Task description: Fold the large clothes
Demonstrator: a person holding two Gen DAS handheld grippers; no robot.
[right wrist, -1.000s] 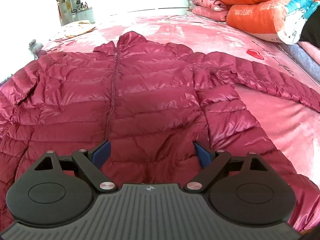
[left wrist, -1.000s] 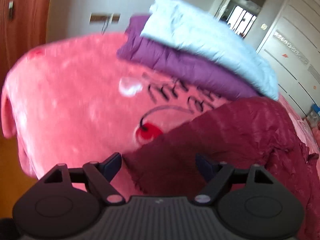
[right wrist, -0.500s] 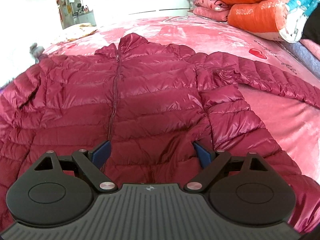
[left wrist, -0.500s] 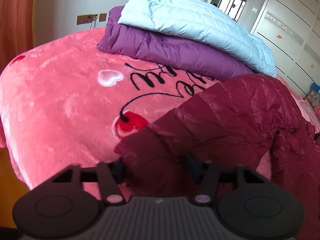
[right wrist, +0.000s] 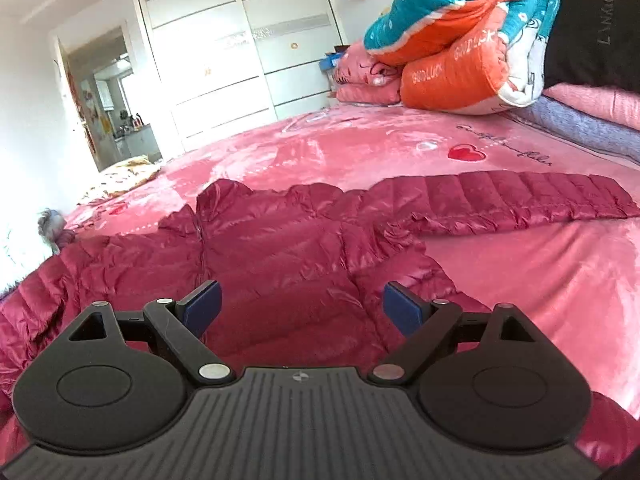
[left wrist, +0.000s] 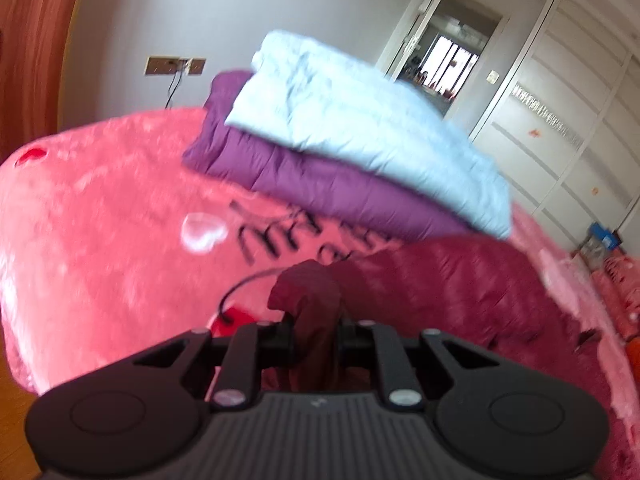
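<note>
A dark red puffer jacket (right wrist: 288, 248) lies spread face up on the pink bed blanket (right wrist: 540, 264), its far sleeve (right wrist: 520, 196) stretched out to the right. In the left wrist view my left gripper (left wrist: 316, 330) is closing on the jacket's sleeve cuff (left wrist: 308, 288), which bunches up between the pads and is lifted off the pink blanket (left wrist: 100, 240). The rest of that sleeve (left wrist: 440, 280) trails to the right. My right gripper (right wrist: 302, 306) is open, low over the jacket's lower front, with nothing between its blue pads.
A folded light blue jacket (left wrist: 360, 128) sits on a folded purple one (left wrist: 320, 184) at the bed's far corner. Rolled orange and teal quilts (right wrist: 460, 40) and folded blankets (right wrist: 592, 120) are stacked at the bed's far right. White wardrobe doors (right wrist: 240, 48) and a doorway lie beyond.
My left gripper went from open to pinching the sleeve cuff and has lifted it. The right gripper tilted upward, so its view now takes in the wardrobe and the stretched sleeve.
</note>
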